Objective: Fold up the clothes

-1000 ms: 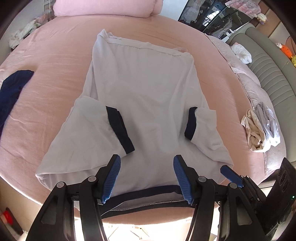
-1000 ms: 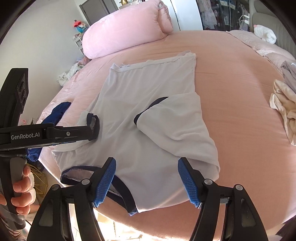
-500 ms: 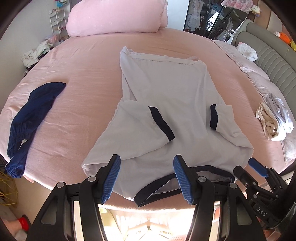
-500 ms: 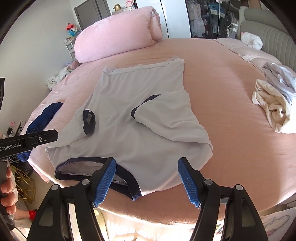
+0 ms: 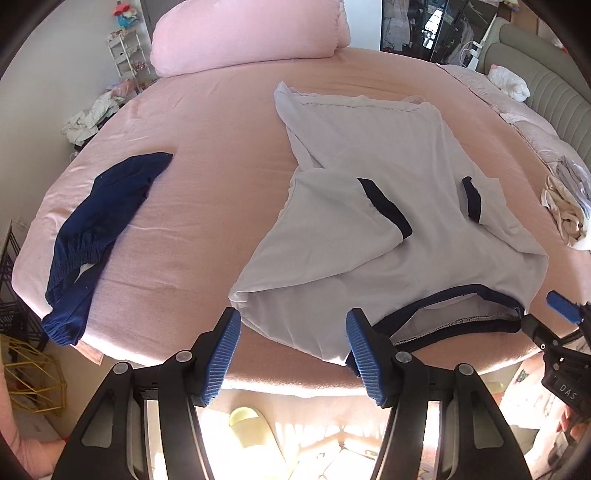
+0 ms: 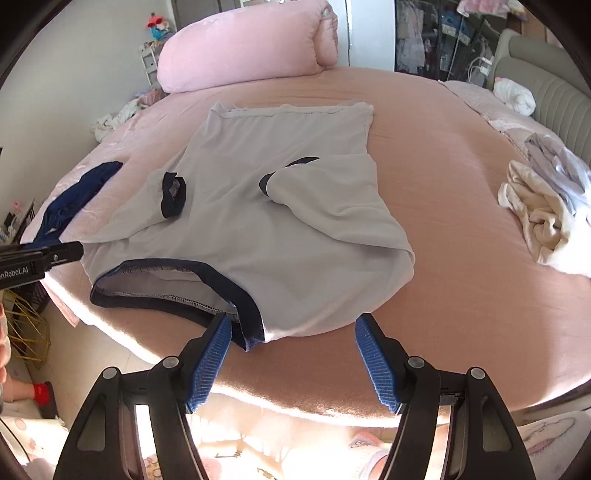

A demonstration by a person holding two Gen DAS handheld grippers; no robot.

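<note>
A white shirt [image 5: 369, 177] of thin, smooth, matt knit cloth lies on a bed [image 5: 221, 122] covered in a soft pink sheet with a faint sheen and fine creases. The shirt's cuffs and neck band are darker navy ribbed cloth. Dark blue shorts [image 5: 96, 221] look like heavier matt fabric, gathered at the elastic waist. A pink pillow [image 5: 251, 33] has a plush, velvety surface. A cream towel [image 6: 543, 221] looks fluffy and rumpled. The left tool [image 5: 291, 354] and right tool [image 6: 291, 365] are matt black plastic with ridged blue rubbery pads [image 5: 221, 354] and small shiny metal screws. The headboard [image 5: 554, 92] is padded, ribbed grey upholstery.
</note>
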